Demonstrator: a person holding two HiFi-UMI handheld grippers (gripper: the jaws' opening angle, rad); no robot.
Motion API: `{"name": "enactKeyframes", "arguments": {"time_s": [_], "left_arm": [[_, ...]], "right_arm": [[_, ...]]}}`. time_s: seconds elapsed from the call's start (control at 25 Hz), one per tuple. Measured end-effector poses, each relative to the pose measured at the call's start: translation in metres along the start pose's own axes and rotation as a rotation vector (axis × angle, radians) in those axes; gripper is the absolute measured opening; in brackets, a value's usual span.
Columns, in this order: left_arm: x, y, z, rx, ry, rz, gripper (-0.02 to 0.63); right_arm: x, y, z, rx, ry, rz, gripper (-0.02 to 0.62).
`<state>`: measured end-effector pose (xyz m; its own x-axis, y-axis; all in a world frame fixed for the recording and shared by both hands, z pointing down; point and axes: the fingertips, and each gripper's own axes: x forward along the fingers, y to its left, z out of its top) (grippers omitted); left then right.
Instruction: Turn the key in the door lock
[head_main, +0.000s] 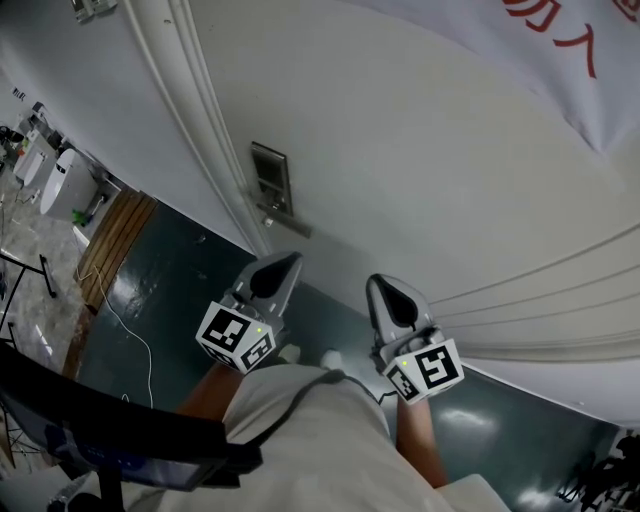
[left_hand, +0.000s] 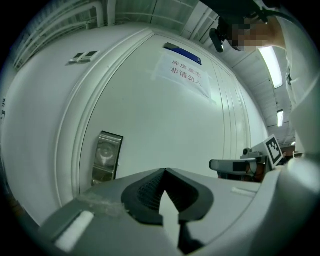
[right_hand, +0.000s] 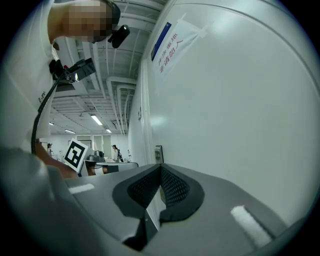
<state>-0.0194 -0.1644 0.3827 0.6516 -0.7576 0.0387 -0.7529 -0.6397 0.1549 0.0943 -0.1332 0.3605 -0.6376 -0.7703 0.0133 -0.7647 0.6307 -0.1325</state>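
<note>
A metal lock plate (head_main: 270, 180) with a lever handle (head_main: 285, 222) sits on the white door (head_main: 420, 170) near its left edge. I cannot make out a key in it. My left gripper (head_main: 291, 259) is shut and empty, pointing at the door just below the handle. In the left gripper view the lock plate (left_hand: 106, 157) stands up and to the left of the shut jaws of my left gripper (left_hand: 164, 172). My right gripper (head_main: 374, 283) is also shut and empty, held to the right of the left one, facing bare door. The lock plate (right_hand: 159, 154) shows small beyond the jaws of my right gripper (right_hand: 160, 170).
A paper notice (left_hand: 182, 72) hangs high on the door, and a banner with red lettering (head_main: 560, 40) hangs at the upper right. The dark green floor (head_main: 170, 290) carries a white cable (head_main: 130, 330) and a wooden pallet (head_main: 110, 245). White appliances (head_main: 60, 180) stand at far left.
</note>
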Motion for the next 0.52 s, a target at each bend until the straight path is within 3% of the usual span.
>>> {"name": "enactKeyframes", "arguments": {"time_s": [0.52], "left_arm": [[-0.013,0.024,-0.013,-0.023,0.026,0.061,0.006]], "right_arm": [[0.006,0.009,-0.009,0.0,0.02,0.014,0.006]]}}
